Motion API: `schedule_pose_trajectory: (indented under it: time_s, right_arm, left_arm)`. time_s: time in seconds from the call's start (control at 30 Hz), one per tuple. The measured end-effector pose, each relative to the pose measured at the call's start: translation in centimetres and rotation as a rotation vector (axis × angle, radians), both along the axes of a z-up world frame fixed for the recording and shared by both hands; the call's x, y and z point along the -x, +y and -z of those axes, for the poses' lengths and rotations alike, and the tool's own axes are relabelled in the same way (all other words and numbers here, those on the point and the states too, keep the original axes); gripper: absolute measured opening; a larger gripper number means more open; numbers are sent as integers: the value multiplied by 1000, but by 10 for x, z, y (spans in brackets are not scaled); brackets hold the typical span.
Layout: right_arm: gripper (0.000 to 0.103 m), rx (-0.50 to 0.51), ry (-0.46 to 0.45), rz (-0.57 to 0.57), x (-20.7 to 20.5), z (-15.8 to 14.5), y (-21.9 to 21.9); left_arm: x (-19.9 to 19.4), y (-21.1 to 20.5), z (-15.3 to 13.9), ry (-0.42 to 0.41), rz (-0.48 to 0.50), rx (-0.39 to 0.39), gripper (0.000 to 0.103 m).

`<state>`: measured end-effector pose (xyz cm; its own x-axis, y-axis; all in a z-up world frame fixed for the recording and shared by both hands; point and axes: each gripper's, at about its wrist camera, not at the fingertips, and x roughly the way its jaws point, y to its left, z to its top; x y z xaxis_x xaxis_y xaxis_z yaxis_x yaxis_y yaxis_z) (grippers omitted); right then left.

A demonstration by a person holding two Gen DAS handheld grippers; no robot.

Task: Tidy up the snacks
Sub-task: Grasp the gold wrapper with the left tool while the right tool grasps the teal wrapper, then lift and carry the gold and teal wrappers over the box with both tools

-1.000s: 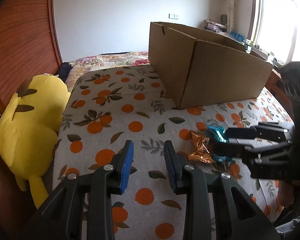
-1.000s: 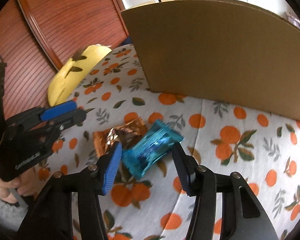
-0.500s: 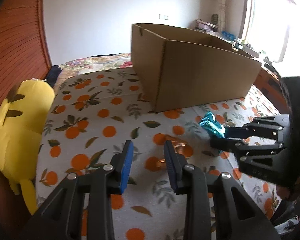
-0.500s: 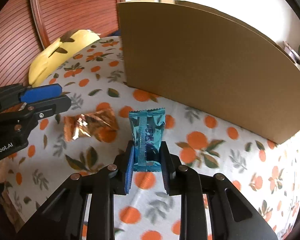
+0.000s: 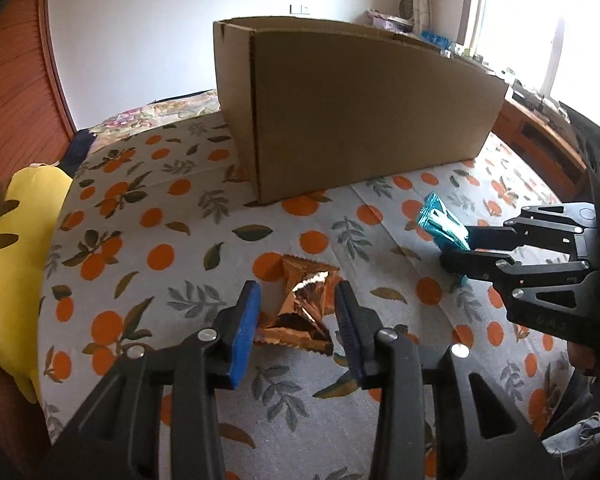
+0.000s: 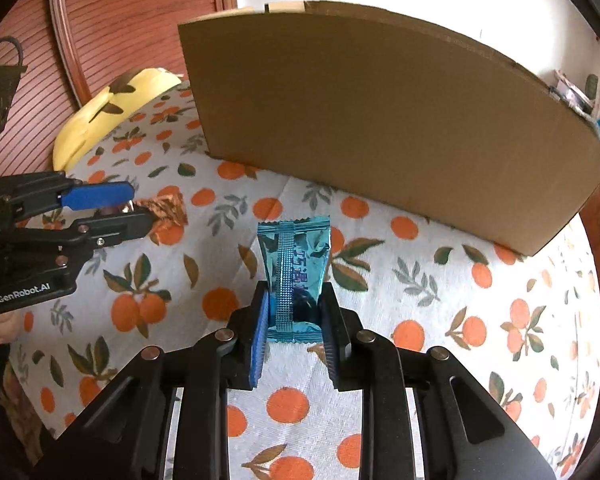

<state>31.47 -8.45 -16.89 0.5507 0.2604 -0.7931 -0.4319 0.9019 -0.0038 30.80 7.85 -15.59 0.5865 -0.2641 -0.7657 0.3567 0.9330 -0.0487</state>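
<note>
A crumpled copper foil snack [image 5: 300, 312] lies on the orange-print bedspread [image 5: 148, 240]. My left gripper [image 5: 296, 286] straddles it. Its jaws are opening, and the pads [image 5: 246, 320] stand a little off the wrapper on both sides. My right gripper [image 6: 292, 288] is shut on a teal snack packet [image 6: 294, 256] and holds it upright above the spread. The left wrist view shows that packet [image 5: 439, 224] at the right gripper's [image 5: 455, 248] tips. A tall cardboard box [image 6: 379, 120] stands behind; its inside is hidden.
A yellow plush toy [image 5: 12, 260] lies at the bed's left edge against a red-brown slatted wooden wall [image 6: 132, 32]. The box [image 5: 359, 120] blocks the far side. A wooden desk [image 5: 539, 140] under a bright window stands at the right.
My right gripper shut on the teal packet and raised it off the spread. My left gripper moved over the copper snack, which now sits between its jaws, and those jaws widened slightly.
</note>
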Motion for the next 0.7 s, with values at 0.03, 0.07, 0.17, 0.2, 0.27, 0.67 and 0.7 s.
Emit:
schedule_pose_trajectory:
  time_s: [0.03, 0.07, 0.17, 0.2, 0.27, 0.67, 0.7]
  right_arm:
    - [23, 1, -7, -3, 1, 0, 0]
    - [23, 1, -10, -5, 1, 0, 0]
    - [23, -10, -10, -8, 1, 0, -2]
    - [23, -12, -12, -10, 1, 1, -2]
    - [23, -19, -20, -12, 2, 2, -3]
    - [23, -47, -39, -8, 6, 3, -7]
    - [23, -49, -39, -8, 6, 3, -8]
  left_arm:
    - [0, -2, 1, 2, 2, -7, 38]
    - [-1, -3, 3, 5, 4, -13, 38]
    - [-3, -5, 6, 13, 1, -27, 38]
    - [-3, -6, 7, 7, 1, -33, 38]
    - [-4, -7, 7, 7, 2, -40, 38]
    - [-11, -16, 8, -6, -9, -55, 38]
    - [-11, -16, 8, -9, -10, -56, 38]
